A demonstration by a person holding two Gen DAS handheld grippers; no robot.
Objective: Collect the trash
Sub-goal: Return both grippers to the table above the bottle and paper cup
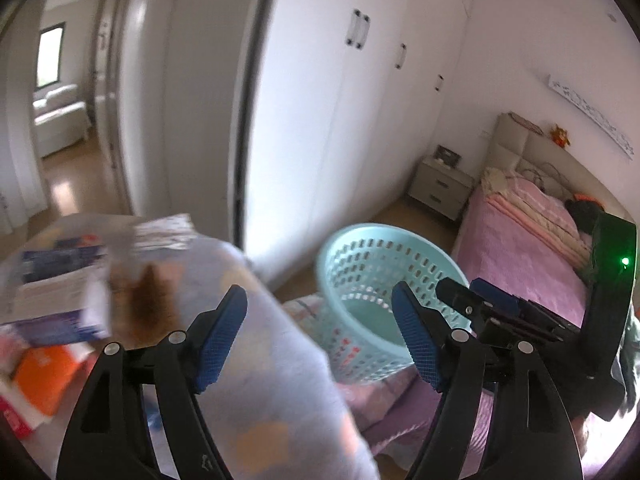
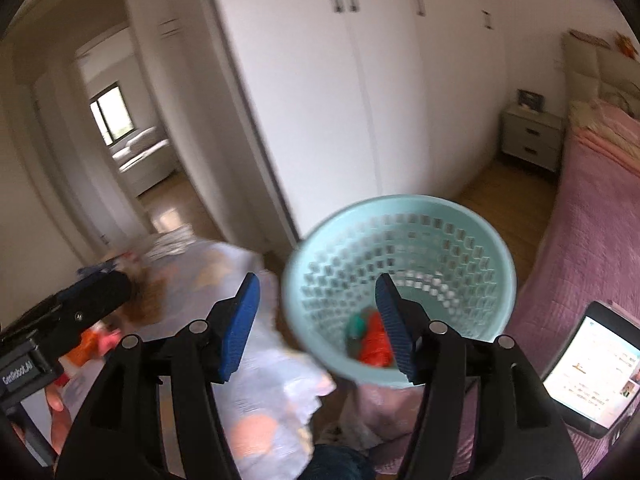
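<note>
My left gripper and right gripper look alike: black plastic arms with triangular cut-outs, round silver pivot screws, and blue cross-hatched pads on the fingers. A green light glows on the right one's black housing, and white lettering marks the left one's mount.

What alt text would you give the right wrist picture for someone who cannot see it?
A pale blue slotted basket holding crumpled orange and green trash sits ahead of the open, empty right gripper. The left gripper enters at left; white wardrobe doors and a pink bed lie beyond.
</note>
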